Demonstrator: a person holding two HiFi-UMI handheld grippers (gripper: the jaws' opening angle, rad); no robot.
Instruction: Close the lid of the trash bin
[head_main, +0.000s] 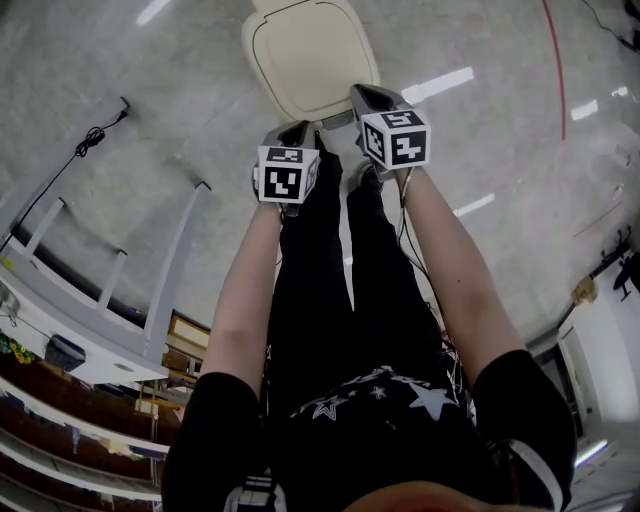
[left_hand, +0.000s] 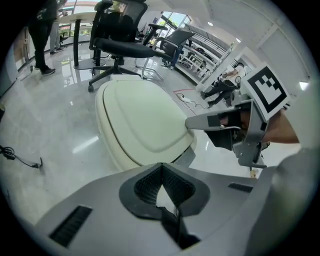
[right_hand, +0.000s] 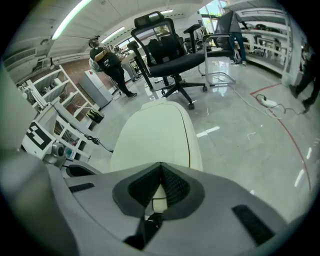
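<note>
- jaws of the left gripper (left_hand: 161, 166) are brought together at the tips, with nothing between them.
- right gripper (right_hand: 160, 166) jaws likewise meet at the tips, empty.
- cream trash bin (head_main: 262, 45) stands on the grey floor (head_main: 150, 150) just beyond both grippers, its lid (head_main: 312, 58) lying down flat on the body.
- right gripper's tip reaches the lid's near right edge; contact cannot be told. the left gripper sits just short of the bin's near edge.
- a black office chair (right_hand: 175, 55) stands farther off behind the bin.
</note>
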